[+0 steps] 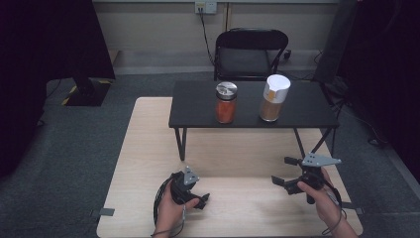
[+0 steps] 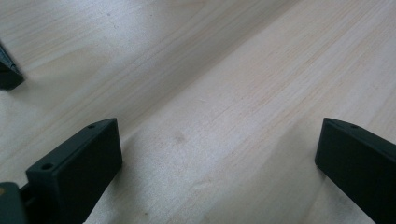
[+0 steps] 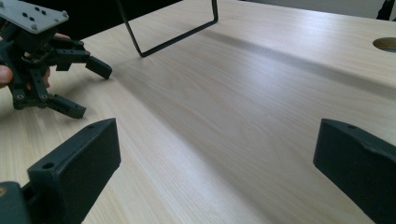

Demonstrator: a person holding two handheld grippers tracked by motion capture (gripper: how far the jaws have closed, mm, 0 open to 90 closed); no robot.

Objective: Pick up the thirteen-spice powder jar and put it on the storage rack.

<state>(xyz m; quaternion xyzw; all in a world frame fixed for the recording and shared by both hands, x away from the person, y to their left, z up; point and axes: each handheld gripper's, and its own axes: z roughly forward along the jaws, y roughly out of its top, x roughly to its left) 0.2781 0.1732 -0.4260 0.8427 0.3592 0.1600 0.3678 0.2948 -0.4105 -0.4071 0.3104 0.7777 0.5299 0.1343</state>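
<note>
On a black raised shelf (image 1: 198, 106) stand a jar of orange-red powder with a silver lid (image 1: 226, 103) and a taller jar with a white cap and brown contents (image 1: 274, 98). My left gripper (image 1: 200, 191) rests low on the light wooden table (image 1: 148, 148) at the front left, open and empty (image 2: 219, 154). My right gripper (image 1: 281, 170) hovers at the front right, pointing left, open and empty (image 3: 217, 154). In the right gripper view the left gripper (image 3: 88, 89) appears at the far left with its jaws spread.
A black folding chair (image 1: 250, 52) stands behind the table. The shelf's thin black wire leg (image 3: 177, 37) rests on the wood. A round hole (image 3: 385, 44) is cut in the tabletop. A small black tip (image 2: 7, 74) shows at the left edge of the left gripper view.
</note>
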